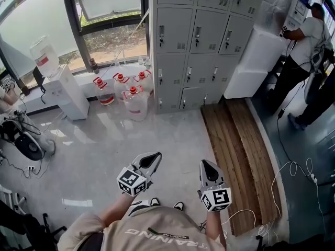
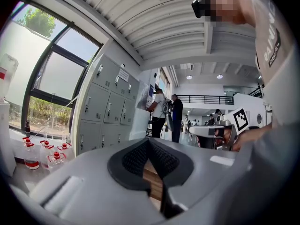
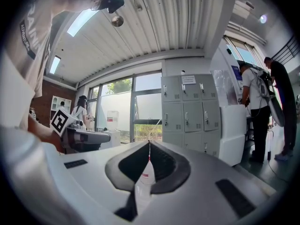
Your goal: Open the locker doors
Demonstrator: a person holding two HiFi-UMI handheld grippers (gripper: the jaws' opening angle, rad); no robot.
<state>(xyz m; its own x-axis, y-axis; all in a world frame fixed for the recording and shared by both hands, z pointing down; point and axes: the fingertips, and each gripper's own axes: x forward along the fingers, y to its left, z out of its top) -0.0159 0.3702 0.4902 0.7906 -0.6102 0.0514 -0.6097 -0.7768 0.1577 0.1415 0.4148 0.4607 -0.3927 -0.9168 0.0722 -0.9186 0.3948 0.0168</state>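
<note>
A grey bank of lockers (image 1: 201, 35) stands against the far wall, and every door I can see is closed. It also shows in the left gripper view (image 2: 105, 107) and the right gripper view (image 3: 187, 109), well ahead of both grippers. My left gripper (image 1: 155, 156) and right gripper (image 1: 204, 164) hover low in front of my body, above the pale floor and far from the lockers. Both are shut with nothing between their jaws, whose tips meet at the left gripper (image 2: 149, 140) and the right gripper (image 3: 149, 143).
Several red-capped water jugs (image 1: 128, 90) sit on the floor left of the lockers, beside a white water dispenser (image 1: 63, 88). Wooden planks (image 1: 241, 156) lie to the right. A white kiosk (image 1: 256, 61) adjoins the lockers, with people (image 1: 303, 51) standing at it. Cables (image 1: 293, 177) trail across the dark floor.
</note>
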